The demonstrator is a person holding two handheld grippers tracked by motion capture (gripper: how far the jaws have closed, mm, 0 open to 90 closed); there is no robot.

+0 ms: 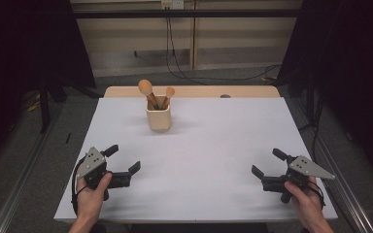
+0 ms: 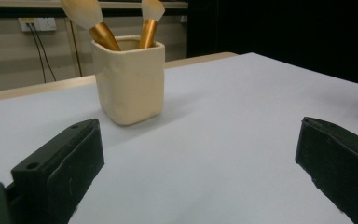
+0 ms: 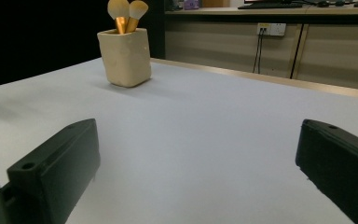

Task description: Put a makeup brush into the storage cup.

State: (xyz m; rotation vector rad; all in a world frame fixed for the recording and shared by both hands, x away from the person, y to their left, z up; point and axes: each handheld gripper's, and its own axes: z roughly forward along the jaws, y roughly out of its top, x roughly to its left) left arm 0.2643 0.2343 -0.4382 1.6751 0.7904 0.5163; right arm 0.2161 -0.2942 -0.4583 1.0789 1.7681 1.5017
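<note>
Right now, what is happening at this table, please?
A person sits at a white table with a gripper in each hand. The left gripper and the right gripper both rest near the front edge, open and holding nothing. Toward the far side stands a cream cup with two makeup brushes upright in it. Neither gripper touches the cup, and the left gripper is the nearer one. It looks like the moment before any reach begins.

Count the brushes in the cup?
2. Both stand bristles-up in the cream cup at the table's far middle: the larger brush on the left, the smaller brush on the right. Anything shorter inside the cup would be hidden.
</note>
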